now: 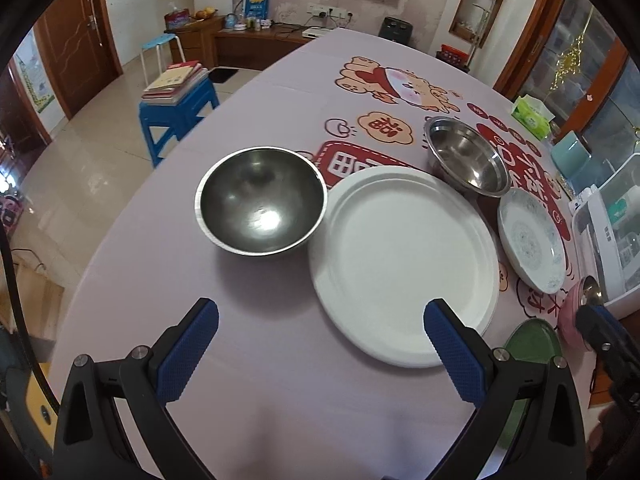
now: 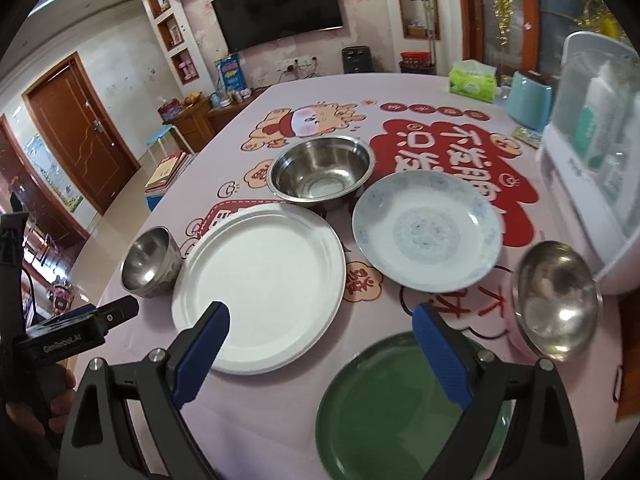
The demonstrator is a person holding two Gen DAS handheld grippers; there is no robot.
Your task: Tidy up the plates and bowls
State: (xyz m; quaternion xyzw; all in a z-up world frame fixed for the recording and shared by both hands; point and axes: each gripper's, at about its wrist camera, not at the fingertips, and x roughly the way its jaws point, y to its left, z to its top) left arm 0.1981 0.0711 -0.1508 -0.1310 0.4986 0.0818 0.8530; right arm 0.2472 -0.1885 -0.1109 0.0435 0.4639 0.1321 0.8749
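Note:
A large white plate (image 1: 404, 260) (image 2: 260, 284) lies mid-table. A small steel bowl (image 1: 260, 208) (image 2: 150, 262) stands left of it. A wider steel bowl (image 1: 466, 156) (image 2: 320, 172) stands behind it. A blue-patterned plate (image 1: 532, 240) (image 2: 426, 230) lies to the right. A green plate (image 2: 400, 408) (image 1: 532, 340) lies near the front. A pink-sided steel bowl (image 2: 558, 300) (image 1: 576, 312) stands at the right. My left gripper (image 1: 320, 344) is open and empty, above the table before the white plate. My right gripper (image 2: 322, 344) is open and empty over the green plate's far edge.
The table (image 1: 248, 360) has a pink cloth with red cartoon prints. A white plastic cabinet (image 2: 592, 168), a blue container (image 2: 530, 98) and a green tissue pack (image 2: 472, 82) stand along the right side. A blue stool with books (image 1: 176, 96) stands on the floor at the left.

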